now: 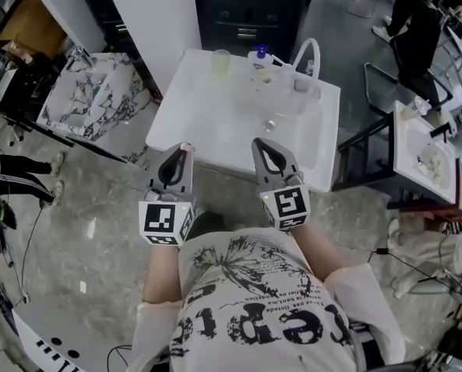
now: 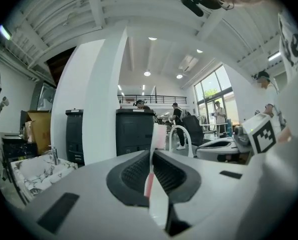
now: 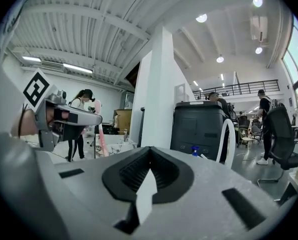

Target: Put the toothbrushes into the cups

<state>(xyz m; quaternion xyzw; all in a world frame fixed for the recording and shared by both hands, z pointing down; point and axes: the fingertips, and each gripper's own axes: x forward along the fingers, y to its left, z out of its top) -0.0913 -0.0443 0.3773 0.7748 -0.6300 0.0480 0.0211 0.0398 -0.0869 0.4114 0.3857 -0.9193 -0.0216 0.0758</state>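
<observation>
In the head view my left gripper (image 1: 186, 147) and right gripper (image 1: 258, 142) are held side by side at the near edge of a white washbasin (image 1: 208, 122). In the left gripper view the left gripper (image 2: 152, 154) is shut on a pink toothbrush (image 2: 158, 136) that stands up between its jaws. My right gripper (image 3: 149, 151) is shut with nothing in it. A yellowish cup (image 1: 221, 60) and clear cups (image 1: 284, 80) stand at the basin's far side, beside a white arched tap (image 1: 308, 53). From the right gripper view the left gripper's pink toothbrush (image 3: 102, 140) shows at the left.
A blue-capped bottle (image 1: 260, 53) stands among the cups. A marble-patterned basin (image 1: 91, 99) is to the left and a white pillar (image 1: 153, 14) behind it. A dark cabinet (image 1: 246, 10) stands beyond the washbasin. Another basin (image 1: 426, 157) and a person (image 1: 417, 18) are at the right.
</observation>
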